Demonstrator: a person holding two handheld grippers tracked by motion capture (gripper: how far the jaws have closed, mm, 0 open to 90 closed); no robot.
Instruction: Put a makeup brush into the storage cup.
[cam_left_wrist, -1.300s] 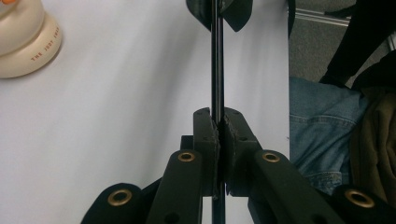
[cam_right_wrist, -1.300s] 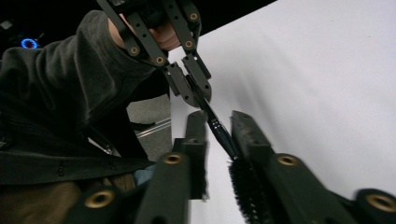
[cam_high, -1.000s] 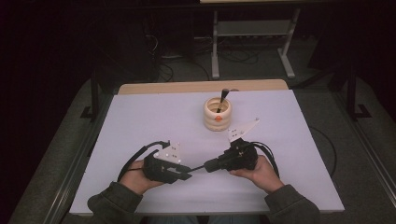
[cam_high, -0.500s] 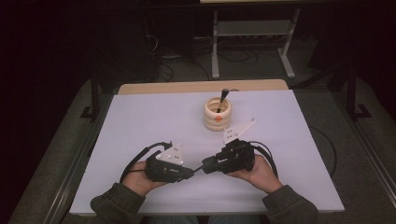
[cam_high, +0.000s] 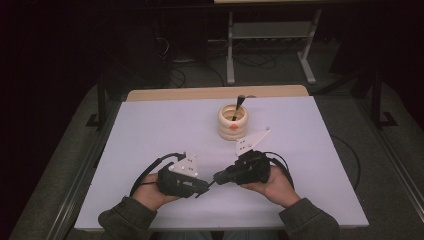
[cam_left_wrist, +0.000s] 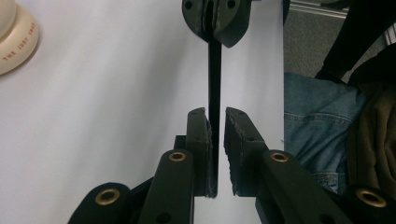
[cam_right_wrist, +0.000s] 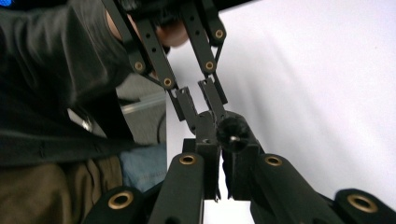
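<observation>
A thin black stick (cam_left_wrist: 214, 74) bridges my two grippers near the table's front edge. My right gripper (cam_high: 218, 177) is shut on one end of it; in the right gripper view the stick's round black end (cam_right_wrist: 232, 133) sits between the right gripper (cam_right_wrist: 224, 145) pads. My left gripper (cam_left_wrist: 215, 122) faces it tip to tip. Its jaws stand narrowly apart around the stick, which rests against one pad (cam_left_wrist: 201, 135). In the high view the left gripper (cam_high: 206, 186) lies left of centre, and a hand holds each gripper.
A cream ribbed pot (cam_high: 233, 122) with an orange dot stands mid-table, a dark-handled tool (cam_high: 239, 103) leaning in it. Its edge is in the left gripper view as the pot (cam_left_wrist: 14, 39). The white table (cam_high: 150, 130) has open room on both sides. Metal stands rise behind.
The right gripper has shifted slightly left toward the left gripper. The left hand has barely moved, and the pot stays put.
</observation>
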